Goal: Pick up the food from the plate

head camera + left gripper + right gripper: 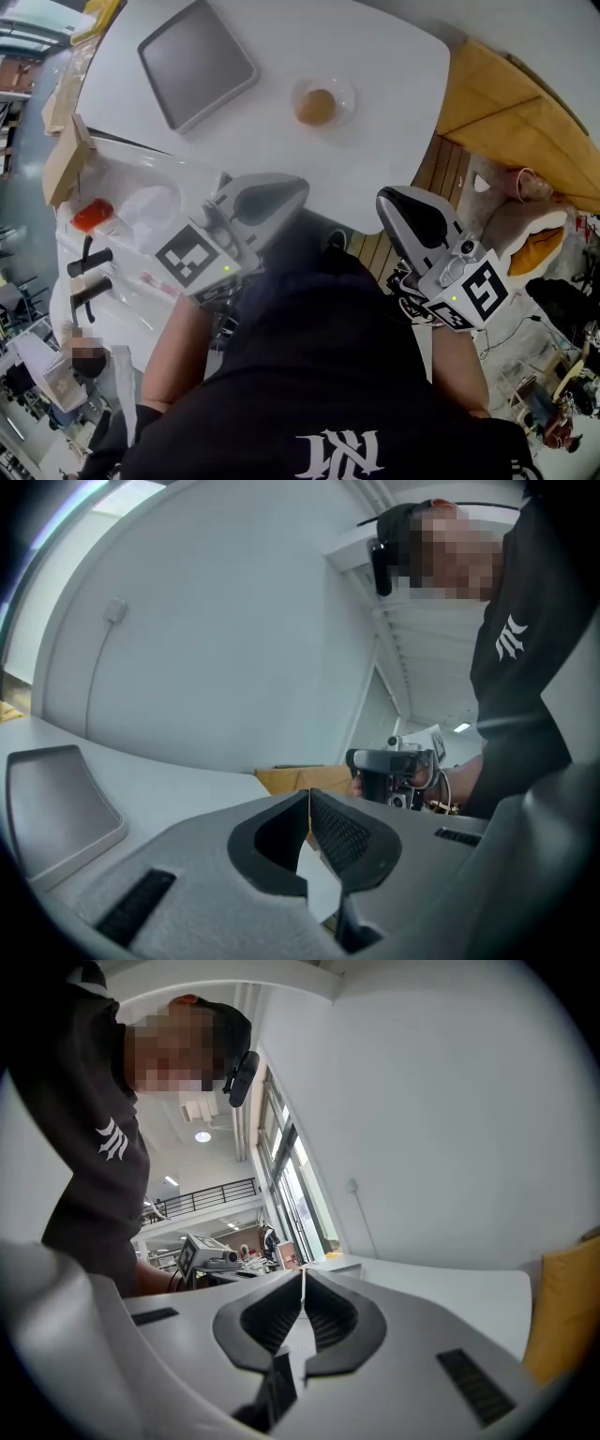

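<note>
A round brown piece of food [317, 106] lies on a small clear plate [343, 90] near the middle of the white table [375, 56]. Both grippers hang close to my body, short of the table's near edge and well away from the plate. My left gripper [300, 190] is shut with nothing between its pads, and its tips meet in the left gripper view [308, 795]. My right gripper [385, 203] is shut and empty too, its tips touching in the right gripper view [302, 1274]. Neither gripper view shows the food or the plate.
A grey tray [197, 61] [54, 803] lies on the table's far left. A yellow cushioned bench [511, 108] stands to the right of the table. At the left, a white cart [141, 202] carries a red-lidded item [92, 215] and a cardboard box [66, 159].
</note>
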A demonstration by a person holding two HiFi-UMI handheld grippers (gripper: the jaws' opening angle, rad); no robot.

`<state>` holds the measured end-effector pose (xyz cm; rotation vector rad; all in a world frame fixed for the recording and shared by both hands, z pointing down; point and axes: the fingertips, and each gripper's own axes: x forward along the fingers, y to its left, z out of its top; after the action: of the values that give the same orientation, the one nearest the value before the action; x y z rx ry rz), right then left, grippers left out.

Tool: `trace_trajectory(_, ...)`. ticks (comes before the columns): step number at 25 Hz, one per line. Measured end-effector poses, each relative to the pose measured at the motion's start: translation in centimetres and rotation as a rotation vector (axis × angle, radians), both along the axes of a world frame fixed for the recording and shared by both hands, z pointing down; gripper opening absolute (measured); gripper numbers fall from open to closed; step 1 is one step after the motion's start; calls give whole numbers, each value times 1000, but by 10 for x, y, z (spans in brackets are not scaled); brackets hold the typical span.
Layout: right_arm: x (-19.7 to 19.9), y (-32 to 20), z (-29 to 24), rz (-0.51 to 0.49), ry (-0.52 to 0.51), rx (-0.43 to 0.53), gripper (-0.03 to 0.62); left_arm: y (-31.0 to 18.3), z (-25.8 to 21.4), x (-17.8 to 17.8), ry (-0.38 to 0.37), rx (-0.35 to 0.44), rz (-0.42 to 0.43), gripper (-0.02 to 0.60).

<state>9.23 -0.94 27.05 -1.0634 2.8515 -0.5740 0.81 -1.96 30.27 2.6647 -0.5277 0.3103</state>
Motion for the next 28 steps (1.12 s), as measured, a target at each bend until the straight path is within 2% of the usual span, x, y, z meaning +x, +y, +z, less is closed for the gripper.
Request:
trace_trajectory(6, -22, -67, 16, -21, 144, -18, 5, -58, 39, -3, -79, -46, 35, 6)
trace_trajectory(9, -27, -90, 28, -29, 192, -39, 5, -77, 53, -2, -85, -51, 68, 11)
trace_trajectory(12, -27, -108, 37, -20, 172, -63, 5, -95, 67, 0, -94, -62, 74, 65)
trace_trajectory(17, -20, -135, 66, -35, 114, -87, 5, -129, 104, 3, -196, -29, 23, 153)
trace_trajectory(22, -16, -155, 115, -105, 83, -141, 5, -156, 145, 8, -297, -15, -53, 245)
trace_trajectory(25, -13, -158, 142, -130, 85, -174, 5, -154, 168, 16, -334, -15, -43, 295)
trace_trajectory(28, -8, -161, 170, -124, 88, -208, 5, -161, 190, 21, -375, 16, -39, 407)
